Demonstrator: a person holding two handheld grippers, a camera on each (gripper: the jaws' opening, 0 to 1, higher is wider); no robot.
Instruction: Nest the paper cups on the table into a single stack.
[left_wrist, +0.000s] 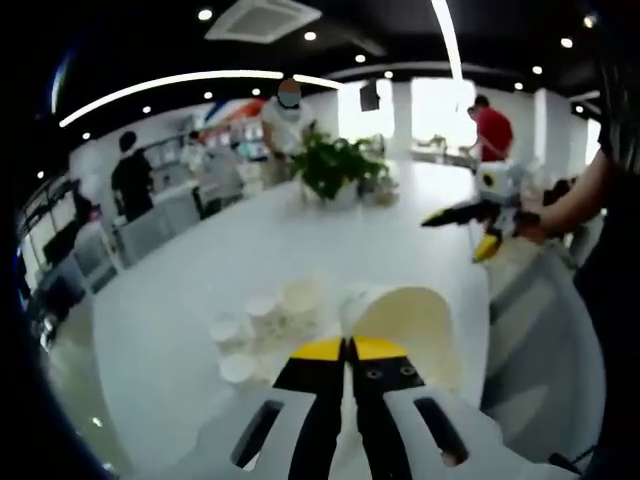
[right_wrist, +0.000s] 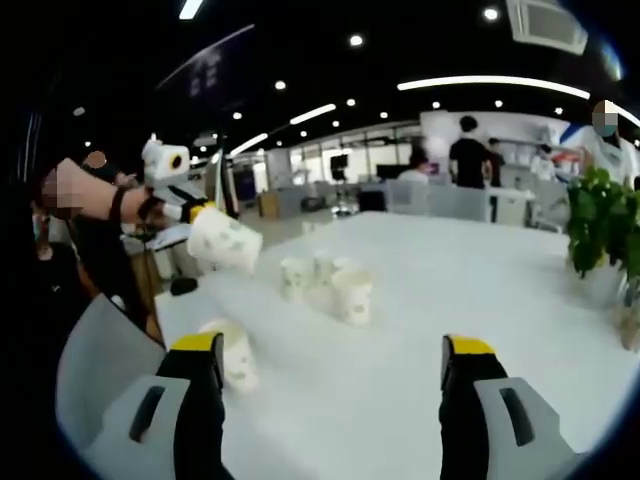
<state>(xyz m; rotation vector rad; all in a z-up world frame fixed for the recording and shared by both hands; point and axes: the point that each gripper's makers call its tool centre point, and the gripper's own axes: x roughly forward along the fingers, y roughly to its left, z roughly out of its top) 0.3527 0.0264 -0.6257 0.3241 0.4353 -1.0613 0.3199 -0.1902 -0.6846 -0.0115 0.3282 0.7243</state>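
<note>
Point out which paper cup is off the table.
The cup held by the left gripper, lifted and tipped sideways; the other cups stand on the white table.

We see one white paper cup (right_wrist: 224, 241), lightly patterned, lifted and tilted above the white table (right_wrist: 480, 290), mouth outward. A cluster of upright cups (right_wrist: 330, 282) stands mid-table, and another cup (right_wrist: 236, 352) sits near the table's edge.

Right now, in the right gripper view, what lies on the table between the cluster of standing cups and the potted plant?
Nothing: in the right gripper view the white table is bare between the cup cluster and the potted plant.
</note>
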